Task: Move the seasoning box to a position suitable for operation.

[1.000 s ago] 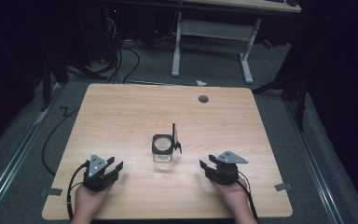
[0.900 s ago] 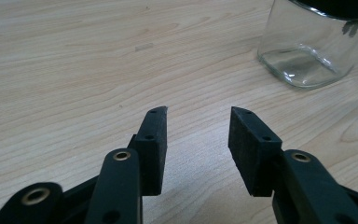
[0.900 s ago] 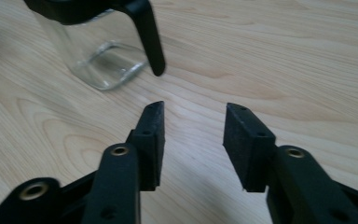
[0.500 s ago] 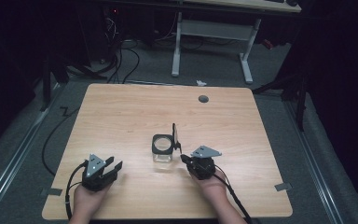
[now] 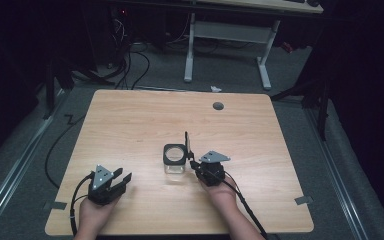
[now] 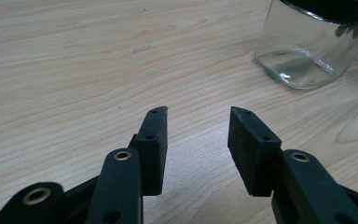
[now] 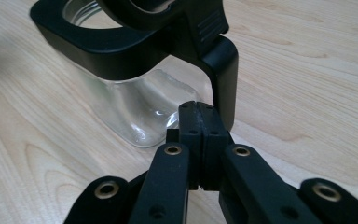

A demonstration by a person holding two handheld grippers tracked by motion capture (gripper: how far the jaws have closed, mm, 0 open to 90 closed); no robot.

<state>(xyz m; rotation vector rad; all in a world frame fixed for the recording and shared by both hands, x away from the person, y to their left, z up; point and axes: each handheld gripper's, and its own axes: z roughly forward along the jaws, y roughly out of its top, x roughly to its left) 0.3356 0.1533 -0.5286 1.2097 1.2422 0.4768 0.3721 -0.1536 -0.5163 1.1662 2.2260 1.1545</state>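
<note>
A small clear glass jar (image 5: 174,161) with a black square collar stands at the middle of the wooden table (image 5: 140,120). Its black flip lid (image 5: 186,142) stands upright on the jar's right side. My right gripper (image 5: 194,164) is shut, with nothing between its jaws, and its tips are just short of the lid's hinge. In the right gripper view the shut tips (image 7: 198,110) sit right before the black hinge post (image 7: 223,77) and the glass (image 7: 135,105). Near the front left, my left gripper (image 5: 123,179) is open and empty. In its view (image 6: 198,122) the jar (image 6: 307,51) is off to the upper right.
A round grommet hole (image 5: 218,106) lies near the table's far edge. Tape marks (image 5: 300,200) sit at the front corners. Cables trail from both grippers off the front edge. Another desk's white legs (image 5: 265,65) stand on the floor beyond the table.
My right gripper has moved left and forward from the front right to the jar's hinge side. The left gripper and the jar have stayed put.
</note>
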